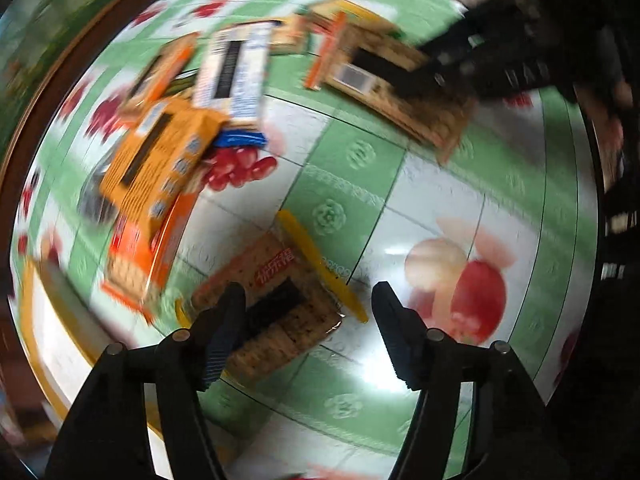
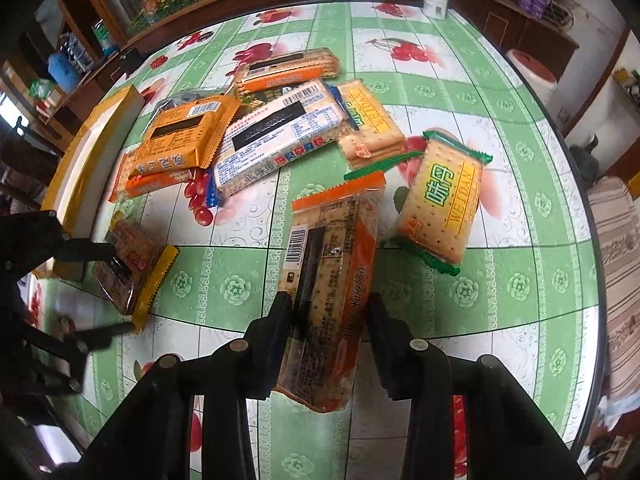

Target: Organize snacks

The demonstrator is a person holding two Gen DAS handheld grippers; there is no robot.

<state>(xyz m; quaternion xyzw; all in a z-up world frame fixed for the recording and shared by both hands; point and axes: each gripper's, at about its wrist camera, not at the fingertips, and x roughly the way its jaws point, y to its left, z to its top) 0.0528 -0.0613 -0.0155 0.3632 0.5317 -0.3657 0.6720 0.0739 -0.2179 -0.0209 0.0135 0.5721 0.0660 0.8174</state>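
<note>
Cracker pack [image 2: 328, 300] between right tongs [image 2: 330, 312]

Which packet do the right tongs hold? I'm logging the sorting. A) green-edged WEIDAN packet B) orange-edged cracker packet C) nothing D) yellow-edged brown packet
B: the right tongs are shut on the orange-edged cracker packet, while the green-edged WEIDAN packet lies apart on the tablecloth.

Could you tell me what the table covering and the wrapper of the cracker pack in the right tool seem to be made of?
Table covering: probably glossy vinyl; it shows glare and printed fruit. Cracker pack wrapper: apparently thin clear plastic film, crackers visible through it.
</note>
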